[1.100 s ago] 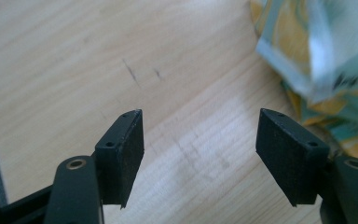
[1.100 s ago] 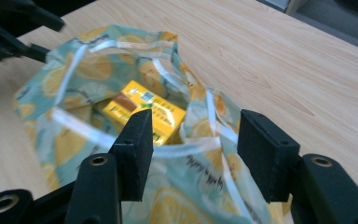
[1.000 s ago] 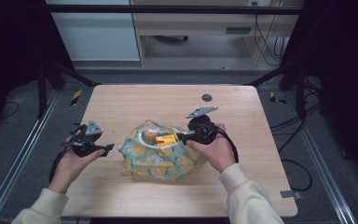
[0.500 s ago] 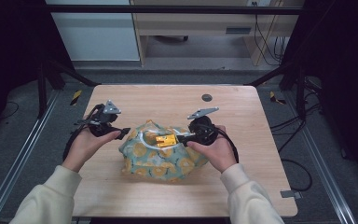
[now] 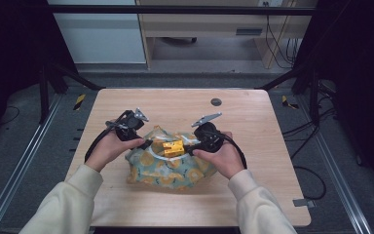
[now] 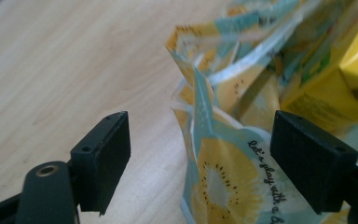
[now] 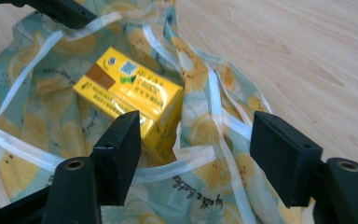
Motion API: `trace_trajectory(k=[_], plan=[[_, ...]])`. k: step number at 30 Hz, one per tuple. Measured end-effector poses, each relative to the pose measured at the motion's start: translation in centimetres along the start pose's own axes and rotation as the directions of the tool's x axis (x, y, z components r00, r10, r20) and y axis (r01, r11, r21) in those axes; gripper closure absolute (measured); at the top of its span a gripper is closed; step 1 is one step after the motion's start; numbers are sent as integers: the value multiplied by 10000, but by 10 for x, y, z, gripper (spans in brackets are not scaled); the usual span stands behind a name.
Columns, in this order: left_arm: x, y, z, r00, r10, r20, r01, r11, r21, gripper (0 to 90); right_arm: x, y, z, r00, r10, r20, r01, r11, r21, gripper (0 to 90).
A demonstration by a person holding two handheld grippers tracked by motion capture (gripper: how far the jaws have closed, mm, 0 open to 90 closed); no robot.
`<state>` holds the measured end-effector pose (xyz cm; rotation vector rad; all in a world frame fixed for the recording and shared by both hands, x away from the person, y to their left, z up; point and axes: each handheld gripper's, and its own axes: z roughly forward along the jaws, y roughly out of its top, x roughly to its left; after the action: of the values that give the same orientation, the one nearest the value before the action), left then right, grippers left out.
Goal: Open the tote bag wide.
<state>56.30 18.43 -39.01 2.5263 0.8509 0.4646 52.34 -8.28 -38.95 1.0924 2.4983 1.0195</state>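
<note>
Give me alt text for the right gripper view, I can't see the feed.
A yellow carton lies inside an open fruit-print bag, seen between the right tool's two open black jaws. The bag's pale handles drape over its rim near the jaws, with bare wooden table beyond.

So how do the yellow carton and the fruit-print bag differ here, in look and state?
The yellow carton is a rigid box in one solid colour; the fruit-print bag is soft, crumpled teal fabric patterned with yellow fruit slices. The carton lies inside, while the bag gapes open around it on the table. Both carry printed text, and both sit between the left gripper and right gripper.
</note>
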Motion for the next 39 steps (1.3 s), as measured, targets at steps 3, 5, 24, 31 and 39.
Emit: trace_trajectory(k=[3,5,24,31,39], plan=[[-4,-4,5,9997,170,190,-176,9993,316,182,1,-6,0,10000,-18,-14,19,9997,255,294],[-7,-7,8,9994,227,268,-238,9987,446,185,2,-12,3,10000,-8,-29,9,9987,516,254],[-16,-19,15,9967,735,345,-755,9953,603,849,1,-37,18,10000,-31,-52,38,9910,1340,846],[-18,-20,-10,9996,294,-55,-298,9956,-889,872,3,-34,5,9986,-395,364,372,9974,613,882],[-32,-41,-48,9981,338,523,-205,9717,-2354,873,18,-39,-42,9938,-729,840,846,9857,-1456,883]])
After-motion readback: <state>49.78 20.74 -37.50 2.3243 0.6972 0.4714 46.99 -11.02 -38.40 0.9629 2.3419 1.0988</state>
